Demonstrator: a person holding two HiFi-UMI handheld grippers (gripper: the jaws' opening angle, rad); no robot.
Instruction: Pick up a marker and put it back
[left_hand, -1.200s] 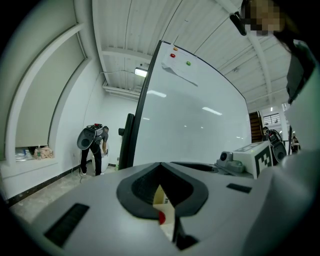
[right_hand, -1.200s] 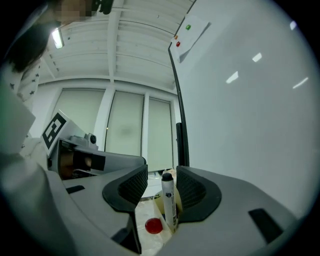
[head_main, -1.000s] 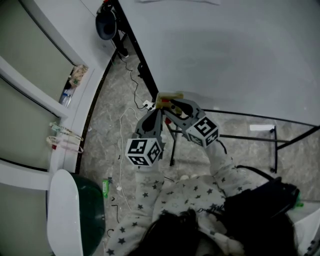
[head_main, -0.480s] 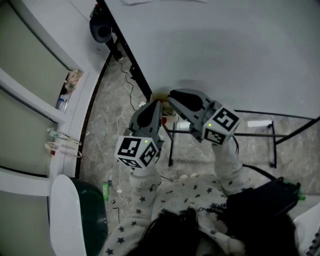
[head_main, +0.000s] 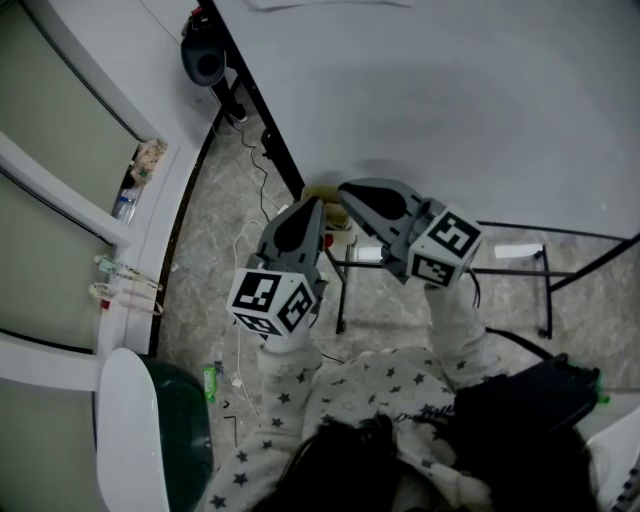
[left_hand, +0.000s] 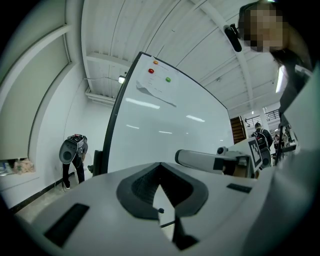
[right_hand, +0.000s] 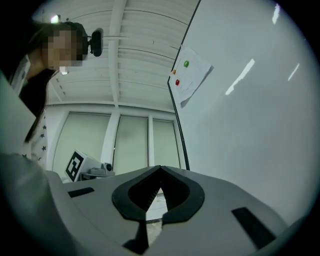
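The whiteboard (head_main: 450, 100) fills the upper right of the head view. A small yellowish holder (head_main: 322, 190) sits at its lower left corner, mostly hidden behind the grippers; I cannot make out a marker. My left gripper (head_main: 310, 203) points at that corner, shut and empty. My right gripper (head_main: 345, 188) lies beside it, also shut with nothing between its jaws. In the left gripper view the jaws (left_hand: 160, 165) meet in front of the whiteboard (left_hand: 160, 120), and the right gripper (left_hand: 215, 160) shows beyond them. The right gripper view shows closed, empty jaws (right_hand: 160, 169).
The whiteboard's black stand (head_main: 545, 290) crosses the floor at the right. Cables (head_main: 250, 235) trail over the stone floor. A green bin (head_main: 185, 420) stands at the lower left, a black bag (head_main: 530, 410) at the lower right, and a black device (head_main: 205, 62) by the wall.
The right gripper has swung rightward, its marker cube now farther right, and its jaws have gone shut. The left gripper has sunk a little. Since half a second ago hardly anything moved.
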